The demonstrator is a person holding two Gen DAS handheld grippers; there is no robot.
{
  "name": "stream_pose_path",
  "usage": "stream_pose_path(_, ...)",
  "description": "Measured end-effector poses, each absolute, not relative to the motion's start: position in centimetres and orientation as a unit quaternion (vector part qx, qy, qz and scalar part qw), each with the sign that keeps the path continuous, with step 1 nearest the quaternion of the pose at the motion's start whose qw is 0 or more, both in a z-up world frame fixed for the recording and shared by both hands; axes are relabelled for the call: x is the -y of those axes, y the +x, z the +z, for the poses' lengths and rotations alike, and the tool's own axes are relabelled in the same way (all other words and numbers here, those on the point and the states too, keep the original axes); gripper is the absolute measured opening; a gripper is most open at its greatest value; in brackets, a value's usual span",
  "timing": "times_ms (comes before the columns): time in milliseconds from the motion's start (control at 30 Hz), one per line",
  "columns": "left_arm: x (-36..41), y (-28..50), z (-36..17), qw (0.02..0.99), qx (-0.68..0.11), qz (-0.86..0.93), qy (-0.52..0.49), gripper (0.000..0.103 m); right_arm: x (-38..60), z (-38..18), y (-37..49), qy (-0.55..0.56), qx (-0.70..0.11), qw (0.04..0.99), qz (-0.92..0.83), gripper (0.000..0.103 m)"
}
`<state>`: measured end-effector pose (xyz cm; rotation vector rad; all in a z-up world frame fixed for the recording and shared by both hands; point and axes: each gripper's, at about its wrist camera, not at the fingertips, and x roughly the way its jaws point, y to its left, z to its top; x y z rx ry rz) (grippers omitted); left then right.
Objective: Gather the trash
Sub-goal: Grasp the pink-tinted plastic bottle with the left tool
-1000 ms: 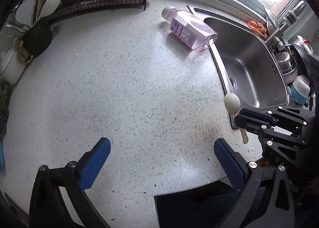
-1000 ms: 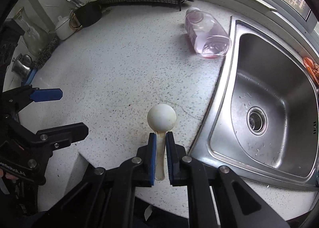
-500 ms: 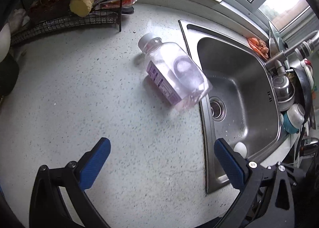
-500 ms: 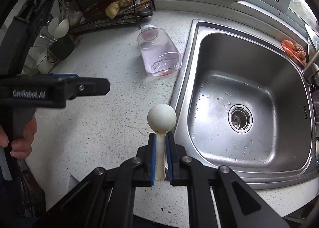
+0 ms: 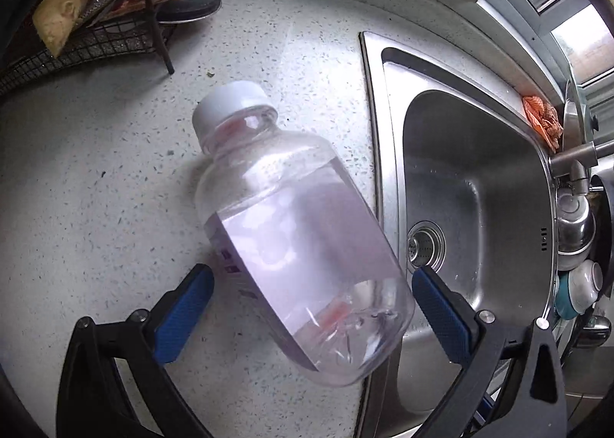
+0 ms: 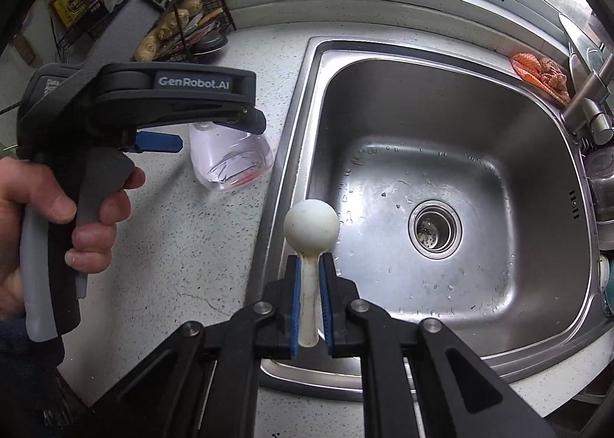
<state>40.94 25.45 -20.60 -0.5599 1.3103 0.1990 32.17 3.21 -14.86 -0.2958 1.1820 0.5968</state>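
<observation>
A clear plastic bottle with a white cap and a pale purple label lies on its side on the speckled counter, its base at the sink's left rim. My left gripper is open, and its blue pads stand on either side of the bottle's lower half without pressing it. From the right wrist view, a hand holds the left gripper just above the bottle. My right gripper is shut on the handle of a white spoon, whose round bowl sticks up over the sink's left edge.
The steel sink fills the right side, with a drain and a tap. An orange cloth lies at its back rim. A black wire rack with ginger stands at the back left. Bowls are stacked at the far right.
My left gripper has moved across the counter to the bottle and come down, so its open fingers now flank it. My right gripper has carried the spoon right, to the sink's edge.
</observation>
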Motion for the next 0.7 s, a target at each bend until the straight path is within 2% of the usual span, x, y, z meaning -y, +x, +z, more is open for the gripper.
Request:
stream_pose_path(33, -25.4, 41.3, -20.8, 0.751, -0.605, 0.095, -0.247, 0.101, -3.1, -14.9, 32.3, -0.136, -0.549, 0.778, 0.273, 0.009)
stream_pose_path(67, -25.2, 41.5, -21.0, 0.751, -0.61, 0.097, -0.232, 0.092, -3.0, -14.9, 32.5, -0.135, -0.55, 0.778, 0.27, 0.009)
stream_pose_path(233, -24.9, 41.5, -20.9, 0.771, -0.611, 0.082, -0.159, 0.074, -2.9, -14.9, 32.8, -0.134, -0.555, 0.778, 0.263, 0.009)
stream_pose_path(700, -23.5, 33.7, -17.9, 0.808, -0.579, -0.007, -0.107, 0.071, -3.4, -14.3, 32.9, -0.137, -0.543, 0.777, 0.287, 0.009)
